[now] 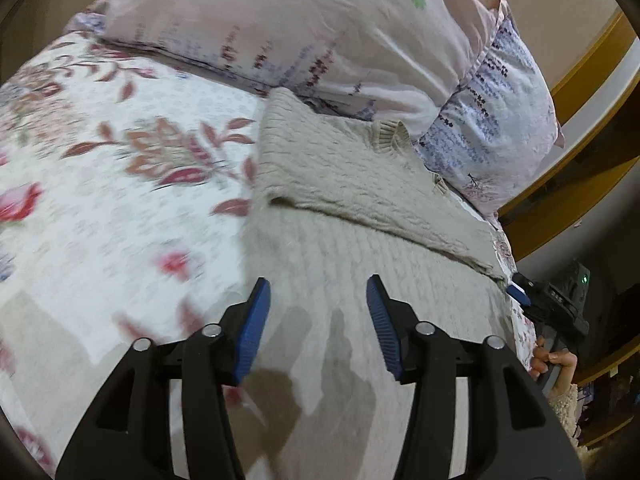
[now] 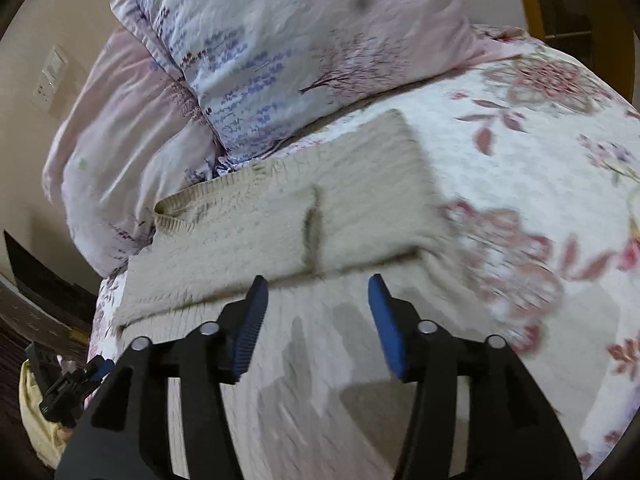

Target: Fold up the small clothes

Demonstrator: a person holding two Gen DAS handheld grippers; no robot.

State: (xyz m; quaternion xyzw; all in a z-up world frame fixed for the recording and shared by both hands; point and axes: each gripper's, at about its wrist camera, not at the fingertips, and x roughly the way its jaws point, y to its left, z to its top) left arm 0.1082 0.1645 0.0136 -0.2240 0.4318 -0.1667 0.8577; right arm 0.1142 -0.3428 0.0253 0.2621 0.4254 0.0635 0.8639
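A beige knit sweater (image 1: 344, 184) lies flat on the floral bedspread, its sleeves folded in across the body and its ribbed collar (image 1: 390, 136) toward the pillows. It also shows in the right wrist view (image 2: 280, 220). My left gripper (image 1: 318, 320) is open and empty, hovering over the sweater's lower part. My right gripper (image 2: 316, 320) is open and empty, also above the lower part of the sweater. The right gripper shows at the bed's edge in the left wrist view (image 1: 520, 294); the left gripper appears at the lower left in the right wrist view (image 2: 94, 370).
Two pillows (image 1: 280, 32) in pale pink and lavender print lie just beyond the collar. The floral bedspread (image 1: 120, 160) spreads out beside the sweater. A wooden bed frame (image 1: 592, 112) runs along the far side. A wall switch (image 2: 52, 76) is on the wall.
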